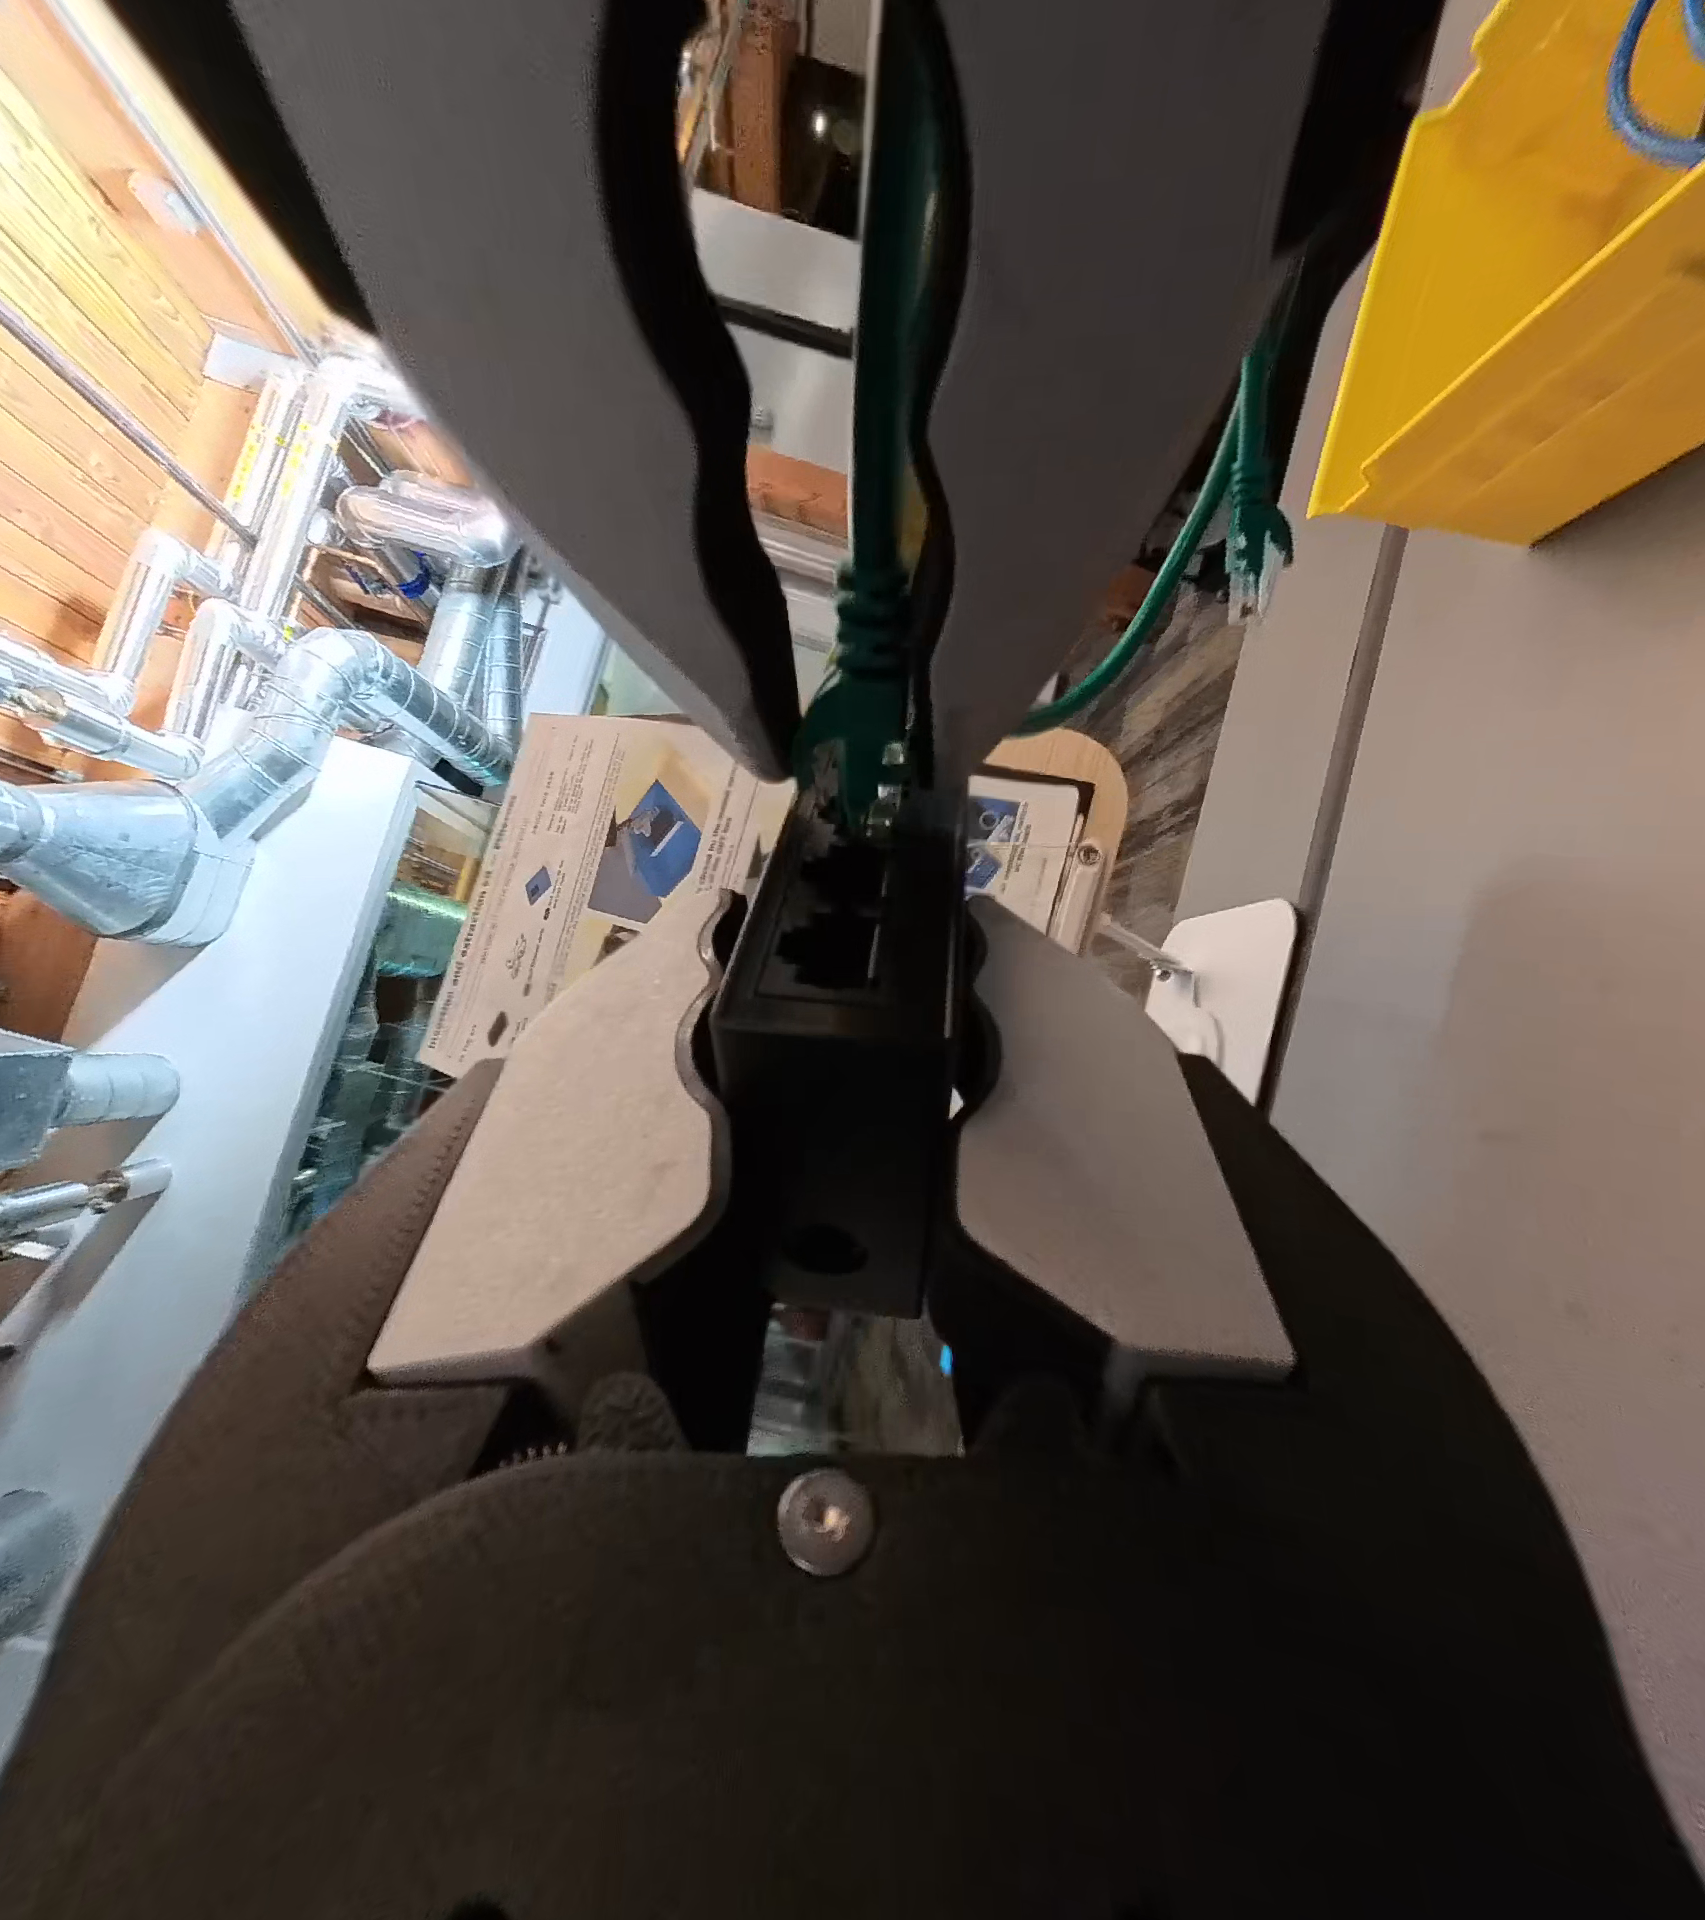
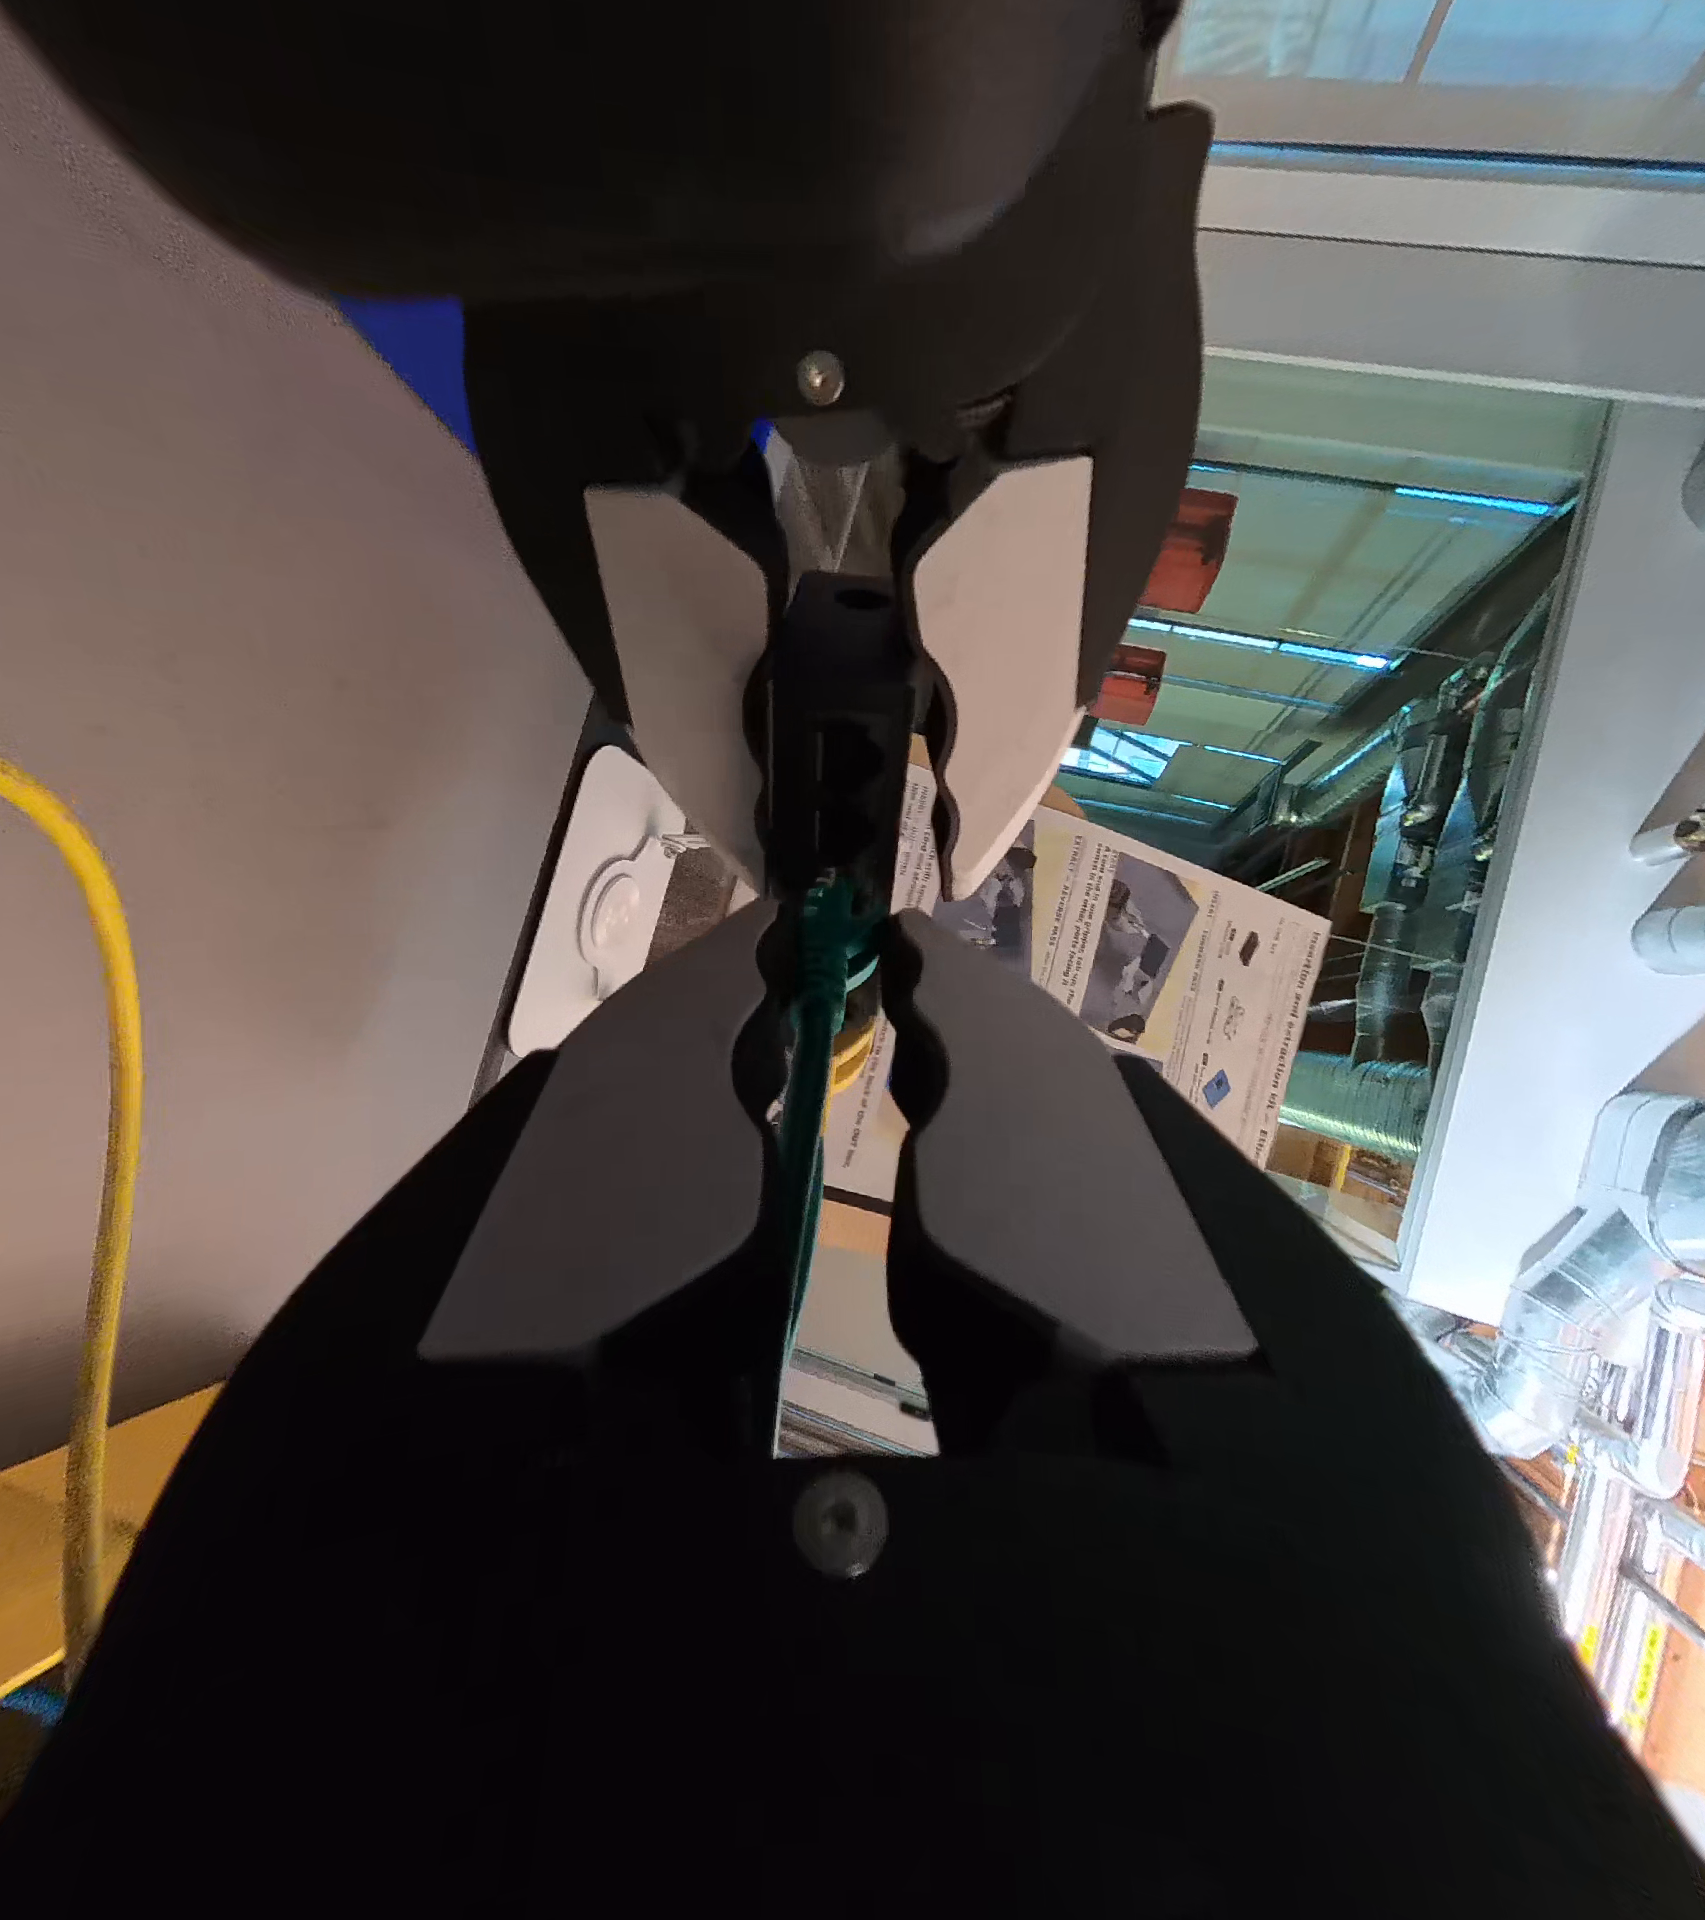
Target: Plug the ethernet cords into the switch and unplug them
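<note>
My left gripper (image 1: 843, 935) is shut on a small black switch (image 1: 827, 1122), its row of ports facing up in the left wrist view. My right gripper (image 1: 863, 764) comes in from above, shut on the plug of a green ethernet cord (image 1: 863, 717). The plug's tip is at the far port of the switch; I cannot tell if it is seated. In the right wrist view my right gripper (image 2: 837, 925) pinches the green cord (image 2: 806, 1039) just before the switch (image 2: 843, 707), which the left gripper (image 2: 853, 878) holds opposite.
The cord's other green plug (image 1: 1253, 540) hangs loose to the right. A yellow bin (image 1: 1575, 312) holds a blue cord (image 1: 1658, 94). A yellow cord (image 2: 115, 987) loops at left. A printed sheet (image 2: 1170, 966) and a white plate (image 2: 609, 904) lie behind.
</note>
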